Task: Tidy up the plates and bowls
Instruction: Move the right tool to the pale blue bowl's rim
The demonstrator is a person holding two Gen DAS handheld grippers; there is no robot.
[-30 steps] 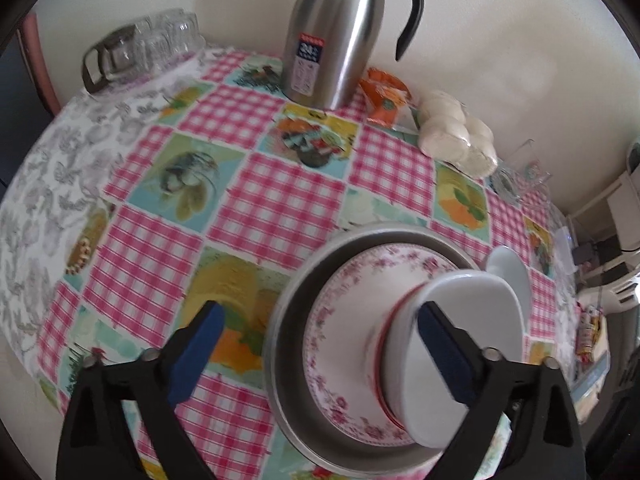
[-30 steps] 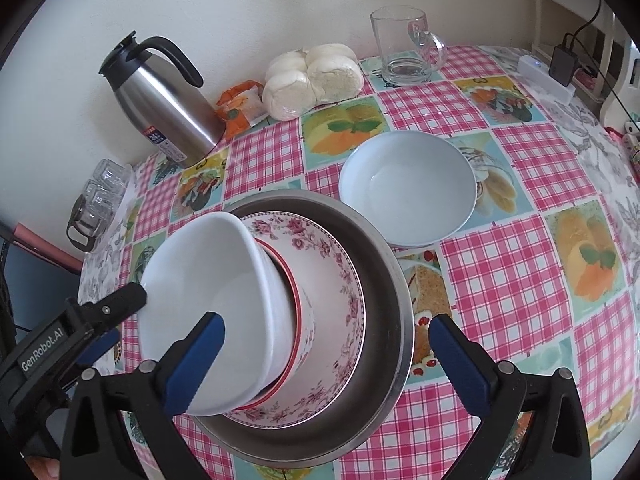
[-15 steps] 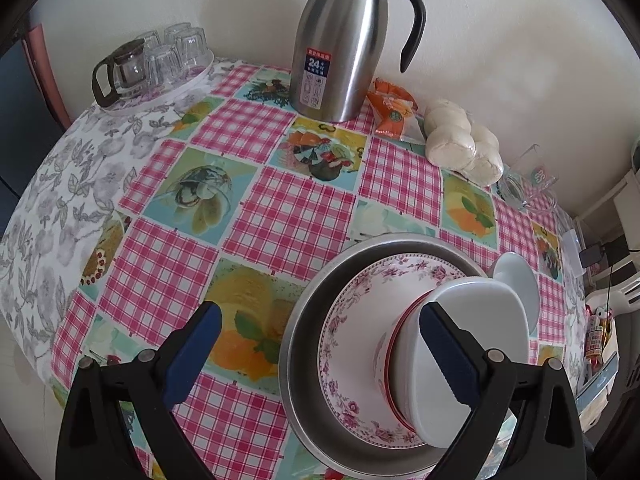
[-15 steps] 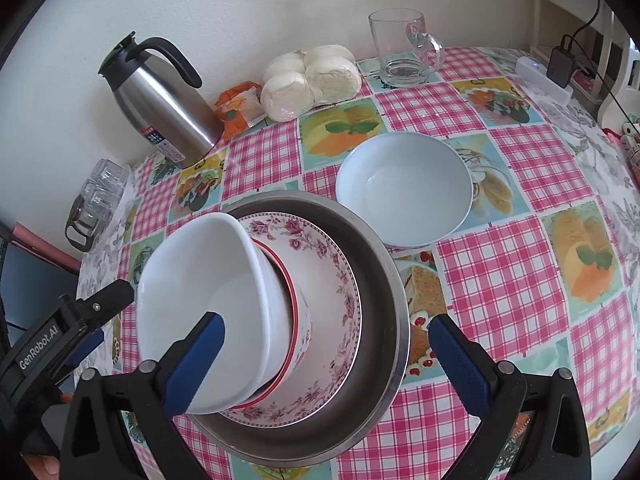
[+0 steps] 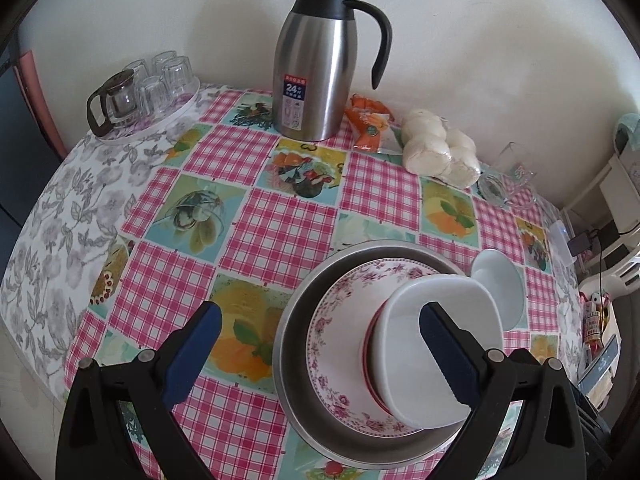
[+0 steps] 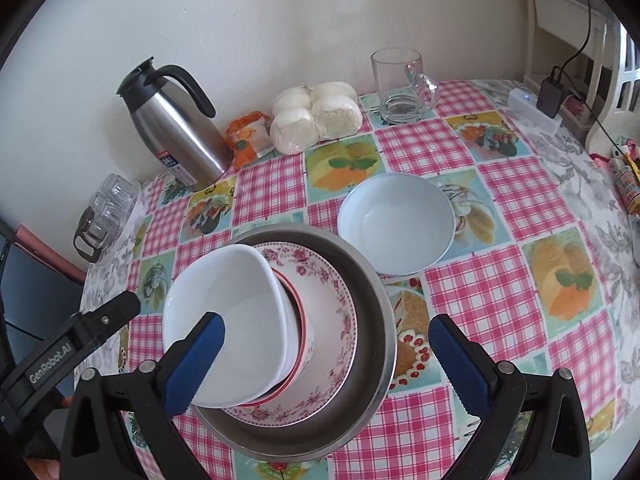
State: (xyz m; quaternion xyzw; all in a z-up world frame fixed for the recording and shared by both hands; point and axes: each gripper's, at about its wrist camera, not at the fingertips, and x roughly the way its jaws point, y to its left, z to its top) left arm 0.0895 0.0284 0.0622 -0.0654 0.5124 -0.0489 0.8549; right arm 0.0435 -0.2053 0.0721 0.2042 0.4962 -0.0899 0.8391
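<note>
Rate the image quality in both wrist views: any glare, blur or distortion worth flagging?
Left wrist view: sharp, soft daylight, strong fisheye curving the table edge, a bright streak on the steel thermos. Right wrist view: equally sharp, dark vignette corners, mild sheen inside the white bowl; no motion blur.

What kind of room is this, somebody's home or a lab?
Most likely a home dining or kitchen corner. A table under a checked, fruit-printed oilcloth stands against a plain wall, holding a steel thermos jug, a bag of steamed buns, and stacked dishes in a metal basin.
</note>
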